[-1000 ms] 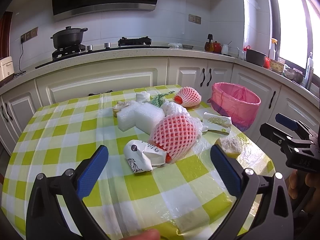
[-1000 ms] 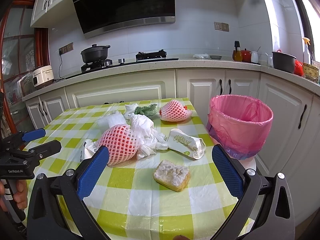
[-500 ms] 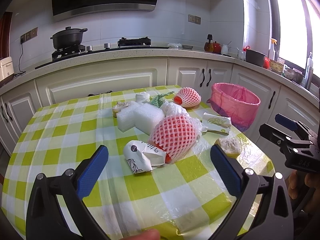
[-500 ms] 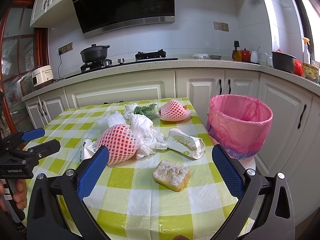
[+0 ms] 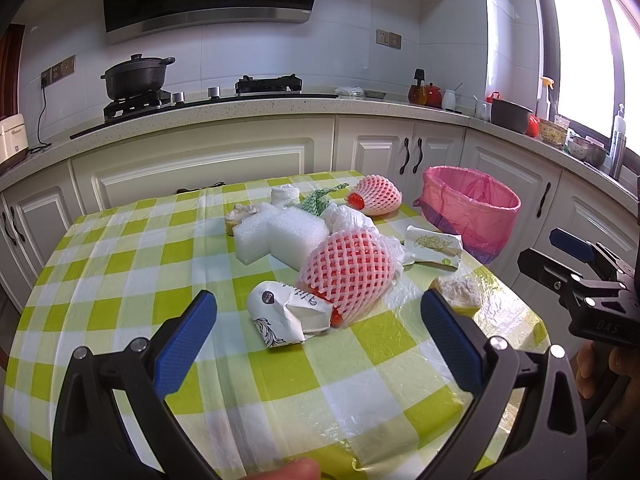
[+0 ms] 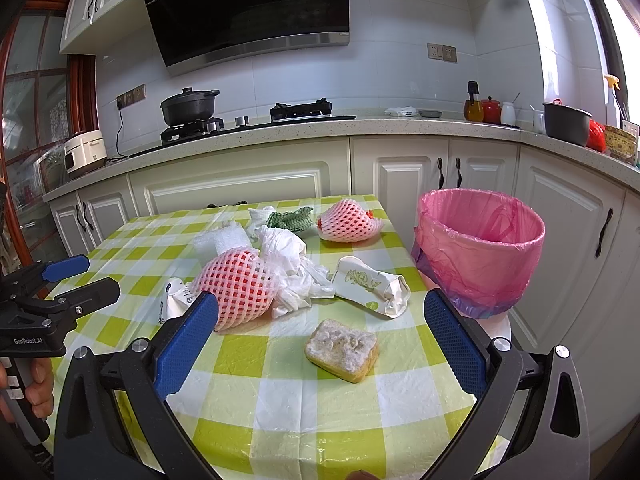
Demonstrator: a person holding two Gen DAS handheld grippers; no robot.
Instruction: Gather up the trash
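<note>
My left gripper (image 5: pixel 318 334) and right gripper (image 6: pixel 320 334) are both wide and hold nothing. The trash lies on the table (image 6: pixel 280 404), beside the pink-lined bin (image 6: pixel 480 248). The soft foam fruit net (image 6: pixel 236 284) may slip when I pinch it.

White tiled walls (image 6: pixel 400 80) and cream cabinets (image 6: pixel 240 184) fill mid-frame, a black range hood (image 6: pixel 248 4) upper centre, bright window (image 5: pixel 580 52) upper right.

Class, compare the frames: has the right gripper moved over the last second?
No. In its own view the right gripper frames the dirty sponge and pink-lined bin just as before, open and empty.
</note>
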